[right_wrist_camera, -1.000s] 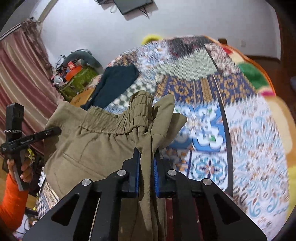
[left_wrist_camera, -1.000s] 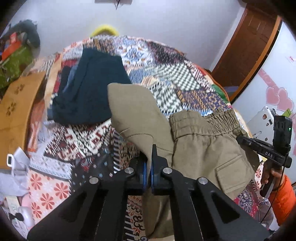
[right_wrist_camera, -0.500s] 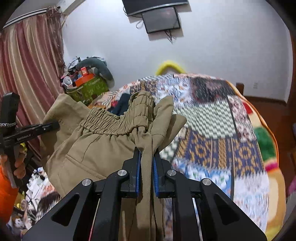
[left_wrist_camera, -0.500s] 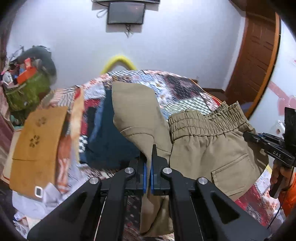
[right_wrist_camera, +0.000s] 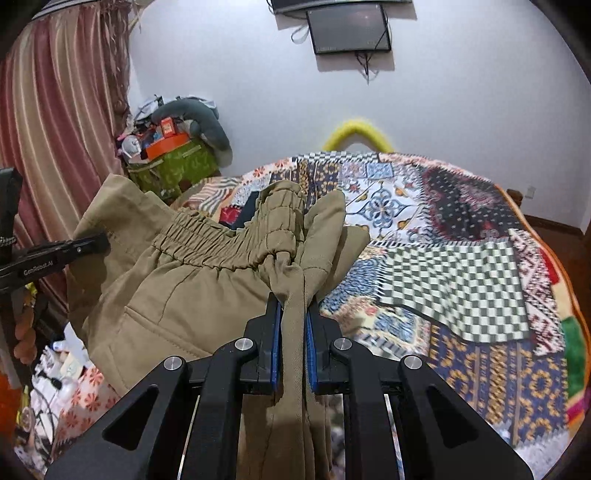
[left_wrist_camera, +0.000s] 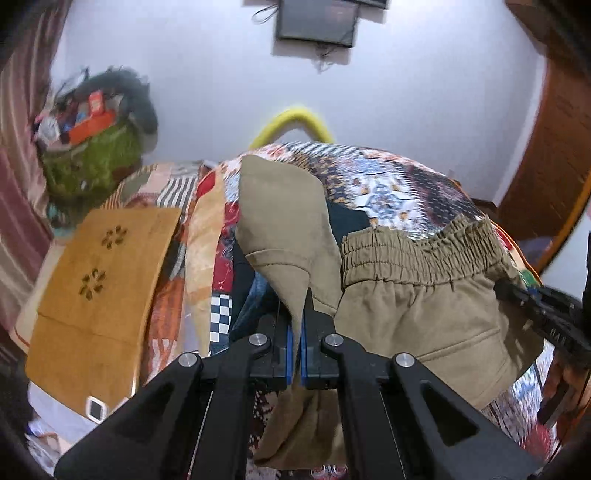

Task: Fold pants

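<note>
Hanging between both tongs, the khaki pants (left_wrist_camera: 417, 306) are lifted clear of the bed, their fabric draping down below the jaws in each wrist view. Nearest the left gripper (left_wrist_camera: 295, 339), a thin fold of the khaki cloth is clenched between its blue pads, the jaws pressed almost together; just beyond them a hemmed flap rises to a blunt peak. To the right of that flap the gathered elastic waistband (left_wrist_camera: 417, 254) stretches across toward the right gripper (left_wrist_camera: 546, 314), whose black body shows at the edge of the left view. A slanted pocket seam shows below the waistband.

In the right wrist view the right gripper's jaws are clamped on a thicker, bunched rope of cloth, pinched where the waistband ends in a knot-like twist. Left of it the pants spread out to the left gripper (right_wrist_camera: 62, 251), held by a hand (right_wrist_camera: 26, 332) with an orange sleeve (right_wrist_camera: 9, 402) below. Both grippers point forward and downward.

Beyond the pants lies the patchwork bedspread (right_wrist_camera: 461, 258), with a dark blue garment (left_wrist_camera: 347, 218) partly hidden behind the khaki flap. Farther off, a wall-mounted screen (right_wrist_camera: 351, 31) hangs on the white wall.
</note>
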